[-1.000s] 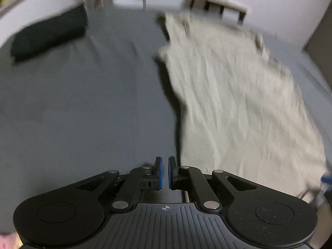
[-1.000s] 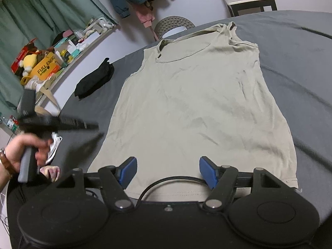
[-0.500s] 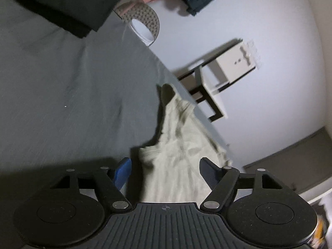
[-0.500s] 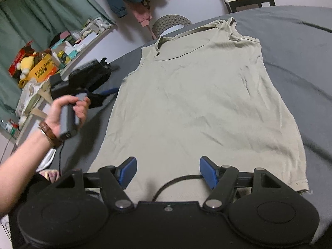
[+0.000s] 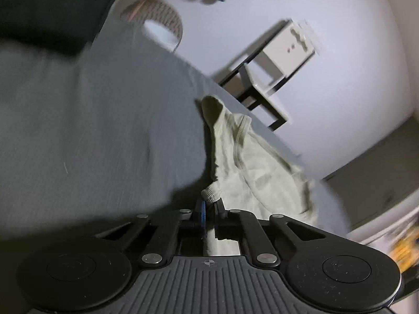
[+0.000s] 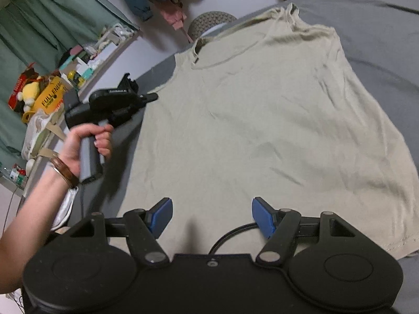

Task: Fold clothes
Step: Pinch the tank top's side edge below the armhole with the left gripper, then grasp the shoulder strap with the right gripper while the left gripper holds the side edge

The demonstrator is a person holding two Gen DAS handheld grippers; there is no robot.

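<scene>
A beige sleeveless shirt [image 6: 262, 120] lies flat, neck away from me, on a grey sheet [image 6: 379, 41]. In the left wrist view my left gripper [image 5: 209, 206] is shut on a bunched bit of the shirt's [image 5: 259, 172] side edge near the armhole. The right wrist view shows that left gripper [image 6: 153, 96] at the shirt's left edge, held by a person's hand [image 6: 89, 141]. My right gripper [image 6: 212, 214] hangs open over the hem, and its blue pads [image 6: 162, 213] hold nothing.
A folded black garment [image 5: 39, 23] lies on the sheet [image 5: 91, 130] to the far left. A round stool [image 6: 209, 23] and a chair [image 5: 262, 78] stand beyond the far edge. At the left are a cluttered shelf [image 6: 52, 89] and a green curtain [image 6: 39, 26].
My left gripper swung from beside the shirt up to its left edge, opened on the way, and has now shut on the fabric. The right gripper stayed open over the hem.
</scene>
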